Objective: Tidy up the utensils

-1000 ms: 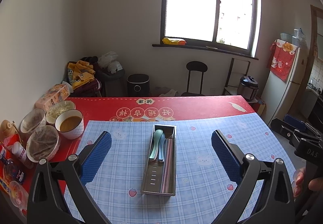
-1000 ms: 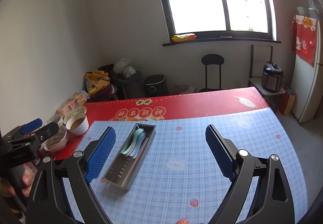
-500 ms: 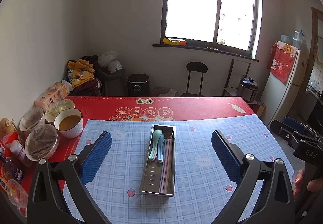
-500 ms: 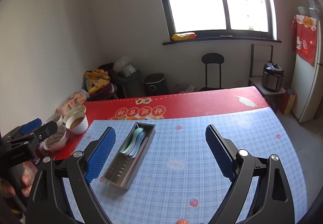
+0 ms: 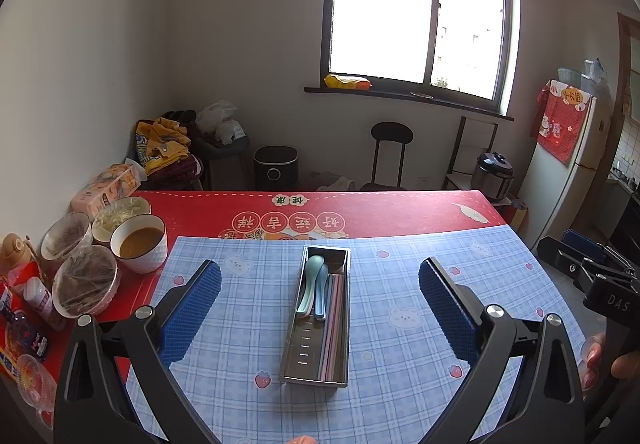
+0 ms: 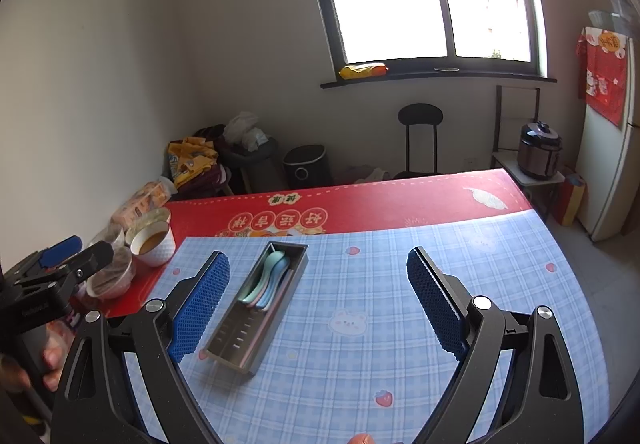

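Little had moved since a second earlier: both cameras sat slightly higher and farther back, tray unchanged. Left gripper point(image 5: 320, 308) hung above the table with jaws spread wide, holding nothing; right gripper point(image 6: 318, 304) likewise. Metal tray point(image 5: 297, 340) lay straight ahead between the left fingers, and ahead-left of the right gripper. Spoons point(image 5: 314, 284) and chopsticks point(image 5: 334, 320) lay inside it. No loose utensils seen on the blue cloth point(image 5: 400, 284). Judged: sorting looked complete, nothing visibly left.

Left tongs point(image 5: 320, 300) and right tongs point(image 6: 318, 294) both spread wide, empty, each gripped by a hand point(image 6: 24, 368).
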`<state>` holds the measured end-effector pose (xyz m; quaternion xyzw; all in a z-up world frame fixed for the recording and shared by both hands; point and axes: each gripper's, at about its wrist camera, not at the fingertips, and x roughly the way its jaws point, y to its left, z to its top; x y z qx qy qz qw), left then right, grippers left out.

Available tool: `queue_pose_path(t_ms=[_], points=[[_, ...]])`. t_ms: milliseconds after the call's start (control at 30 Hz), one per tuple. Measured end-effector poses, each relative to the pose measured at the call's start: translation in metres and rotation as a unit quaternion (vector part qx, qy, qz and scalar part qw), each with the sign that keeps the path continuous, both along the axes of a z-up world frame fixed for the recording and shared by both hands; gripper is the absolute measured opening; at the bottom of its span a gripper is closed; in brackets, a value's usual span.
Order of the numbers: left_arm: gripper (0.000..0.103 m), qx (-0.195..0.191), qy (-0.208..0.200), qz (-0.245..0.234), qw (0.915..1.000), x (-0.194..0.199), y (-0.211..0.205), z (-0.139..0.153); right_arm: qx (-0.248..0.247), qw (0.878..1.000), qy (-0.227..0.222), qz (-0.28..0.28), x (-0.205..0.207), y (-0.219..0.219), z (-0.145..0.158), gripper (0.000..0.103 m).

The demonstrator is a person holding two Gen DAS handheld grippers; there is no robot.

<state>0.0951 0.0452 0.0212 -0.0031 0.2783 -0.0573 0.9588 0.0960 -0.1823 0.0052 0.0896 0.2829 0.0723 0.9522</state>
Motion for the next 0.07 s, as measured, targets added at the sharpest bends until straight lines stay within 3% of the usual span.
queue_pose_path(t_ms=[67], points=[[0.097, -0.001, 0.001, 0.002, 1.0, -0.0014, 0.0003, 0.0002, 0.0, 1.0, 0.0, 0.0, -0.0007, 0.0001, 0.0, 0.087]])
